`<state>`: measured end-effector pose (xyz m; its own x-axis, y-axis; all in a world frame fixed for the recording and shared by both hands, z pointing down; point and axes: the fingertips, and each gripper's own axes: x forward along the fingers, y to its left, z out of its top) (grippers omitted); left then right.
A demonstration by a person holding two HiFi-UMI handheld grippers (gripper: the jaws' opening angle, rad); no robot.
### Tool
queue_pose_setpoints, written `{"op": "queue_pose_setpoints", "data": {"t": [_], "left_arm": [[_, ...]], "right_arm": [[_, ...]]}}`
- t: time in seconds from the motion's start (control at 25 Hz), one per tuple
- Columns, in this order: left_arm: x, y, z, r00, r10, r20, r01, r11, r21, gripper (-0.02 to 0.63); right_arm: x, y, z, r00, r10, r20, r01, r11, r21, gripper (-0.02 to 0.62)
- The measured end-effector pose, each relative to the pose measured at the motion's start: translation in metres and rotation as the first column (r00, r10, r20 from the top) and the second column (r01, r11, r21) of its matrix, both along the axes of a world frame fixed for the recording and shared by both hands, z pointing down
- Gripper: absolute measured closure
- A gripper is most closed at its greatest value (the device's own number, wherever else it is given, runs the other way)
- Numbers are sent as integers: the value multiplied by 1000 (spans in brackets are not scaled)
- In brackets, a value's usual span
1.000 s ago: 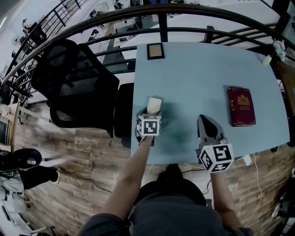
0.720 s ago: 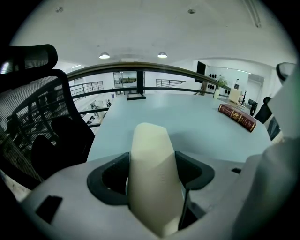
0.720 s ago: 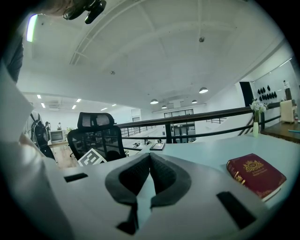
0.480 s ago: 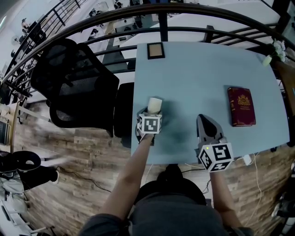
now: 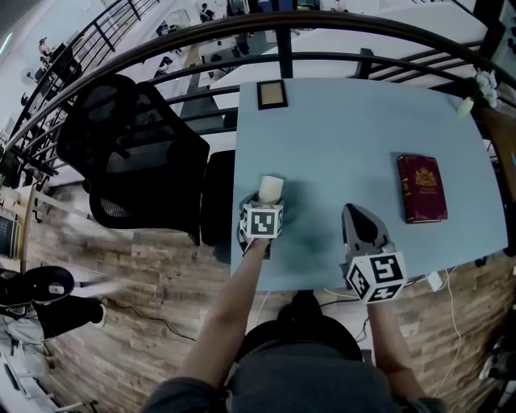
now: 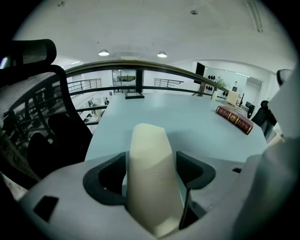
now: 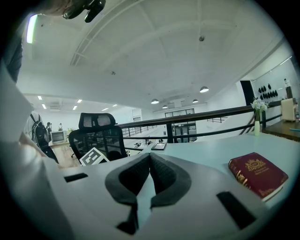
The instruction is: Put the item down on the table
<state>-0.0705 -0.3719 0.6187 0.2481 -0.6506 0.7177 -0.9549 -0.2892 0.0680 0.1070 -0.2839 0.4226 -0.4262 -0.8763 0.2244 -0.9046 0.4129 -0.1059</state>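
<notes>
The item, a cream tapered block (image 5: 271, 187), stands on the pale blue table (image 5: 339, 121) near its left front corner. My left gripper (image 5: 268, 202) reaches down around it. In the left gripper view the block (image 6: 152, 183) sits between the dark pads (image 6: 107, 180), which flank it closely without pressing; the jaws have just been opening. My right gripper (image 5: 359, 223) rests low over the table's front edge, to the right. Its pads (image 7: 165, 180) meet at the tips with nothing between them.
A dark red book (image 5: 421, 187) lies at the right of the table. A small framed picture (image 5: 272, 90) sits at the far edge. A black mesh office chair (image 5: 133, 153) stands left of the table, and a curved railing (image 5: 322, 24) runs behind it.
</notes>
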Motion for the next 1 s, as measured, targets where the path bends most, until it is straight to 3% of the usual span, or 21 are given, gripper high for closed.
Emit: {"op": "queue_pose_setpoints", "data": {"t": [0.28,0.56,1.0], "left_arm": [[3,-5,-50,998,11,-56,-2,989,147,279],[-3,1,-133,993,37,-113,4,939,345,286],[-21,36,-216,977,54,-205,66,842,536,479]], "right_arm": [[-1,-1,1,1000,-7,10,7,1000,1,592],[0,-7,-9,1000,3,24,-4,1000,24,592],[2,-10,-25,1000,8,25,-10,998,68,592]]}}
